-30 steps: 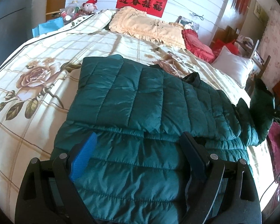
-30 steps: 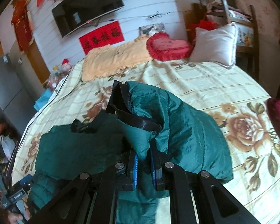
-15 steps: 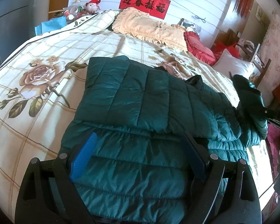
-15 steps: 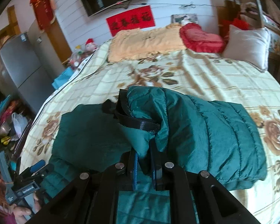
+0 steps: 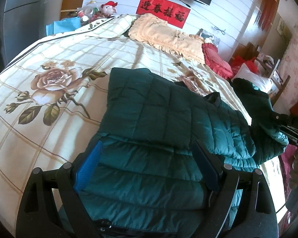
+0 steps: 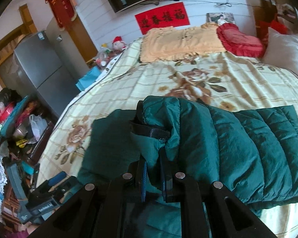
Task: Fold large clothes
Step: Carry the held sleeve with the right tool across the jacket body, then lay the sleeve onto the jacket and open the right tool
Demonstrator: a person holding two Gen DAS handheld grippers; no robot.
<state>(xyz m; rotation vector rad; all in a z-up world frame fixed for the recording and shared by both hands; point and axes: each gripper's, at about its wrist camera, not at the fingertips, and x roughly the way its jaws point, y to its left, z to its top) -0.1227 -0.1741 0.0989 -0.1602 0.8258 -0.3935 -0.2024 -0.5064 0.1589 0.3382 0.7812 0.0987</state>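
The right hand-held gripper (image 6: 154,175) is clamped on a fold of the green jacket (image 6: 238,148), lifting one side. The left hand-held gripper (image 5: 147,166) hovers with jaws apart above the jacket, which lies on the bed (image 5: 49,103). The second side fold seems underway; next, lay that side across and release.

Both tools are black plastic frames with cut-out slots and round silver screw heads. The left gripper (image 5: 147,164) has a textured bright blue pad on one finger. The right gripper (image 6: 154,176) shows thin blue pads on black fingers.
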